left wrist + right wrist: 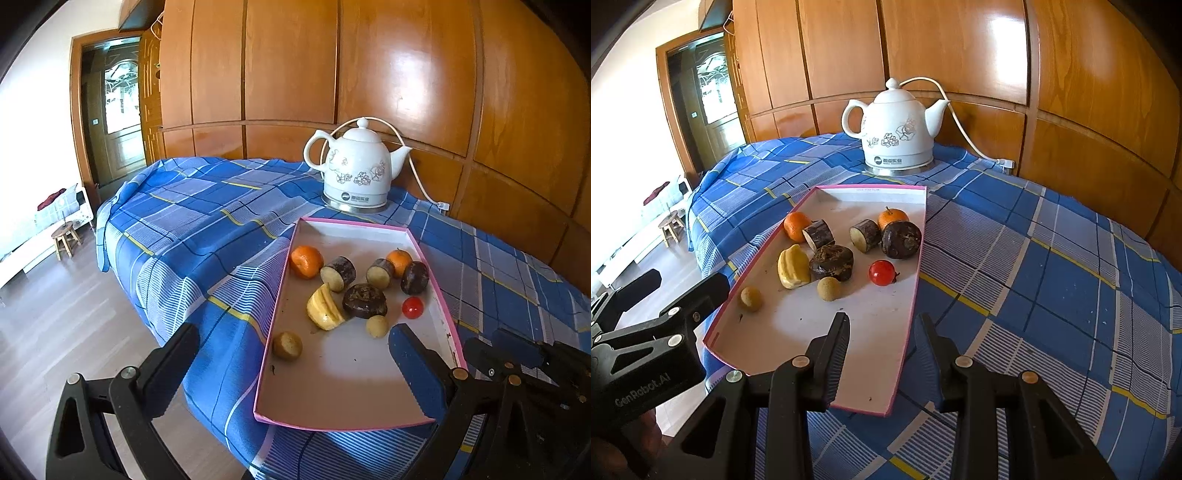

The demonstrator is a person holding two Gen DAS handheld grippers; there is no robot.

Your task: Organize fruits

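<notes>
A shallow white tray with a pink rim [354, 221] [919, 258] lies on the blue checked tablecloth. In it lie two oranges [306, 261] [796, 226], a yellow banana piece [325, 307] [792, 266], a red tomato [412, 307] [882, 272], several dark brown pieces [365, 300] [832, 262] and two small tan fruits [287, 345] [751, 298]. My left gripper [295, 350] is open and empty, its fingers straddling the tray's near left part. My right gripper [884, 332] is open and empty, astride the tray's right rim.
A white flowered electric kettle [356, 168] [897, 129] with its cord stands behind the tray against wooden wall panels [406, 74]. The table edge drops off to the left to a wooden floor [55, 314]. A small stool [66, 236] stands far left.
</notes>
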